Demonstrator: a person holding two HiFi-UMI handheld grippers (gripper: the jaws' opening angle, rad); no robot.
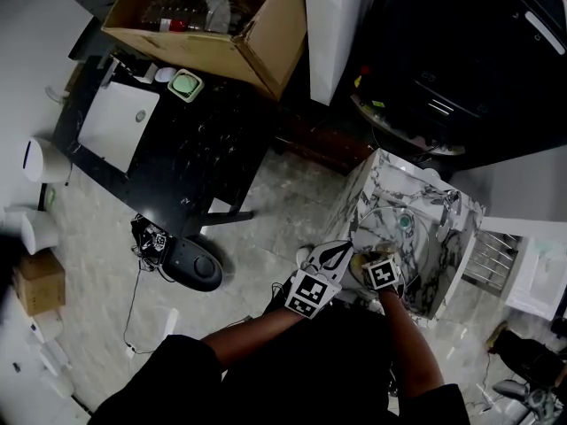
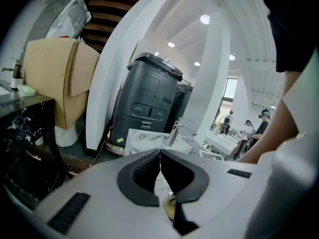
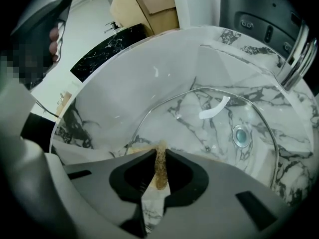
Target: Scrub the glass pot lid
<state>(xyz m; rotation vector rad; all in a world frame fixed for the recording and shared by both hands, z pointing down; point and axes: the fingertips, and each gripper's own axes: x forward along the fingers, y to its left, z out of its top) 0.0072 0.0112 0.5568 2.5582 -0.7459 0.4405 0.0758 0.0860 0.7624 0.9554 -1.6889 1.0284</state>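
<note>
The glass pot lid (image 3: 219,126) lies inside the white marble sink (image 3: 114,98), its metal rim and white handle (image 3: 214,108) showing, with the drain (image 3: 240,135) seen through it. My right gripper (image 3: 160,156) is shut on a brownish-yellow scrub pad (image 3: 159,168) at the lid's near rim. In the head view the lid (image 1: 400,228) sits in the sink (image 1: 452,206), and the right gripper (image 1: 370,266) is over its near edge. My left gripper (image 2: 160,154) is shut with nothing between its jaws, raised just left of the sink (image 1: 334,257).
A chrome faucet (image 3: 299,51) stands at the sink's far right. To the left is a black marble table (image 1: 190,149) with a cardboard box (image 1: 217,20). A dark floor device (image 1: 195,266) and cables lie below. A large grey machine (image 2: 149,98) stands behind the sink.
</note>
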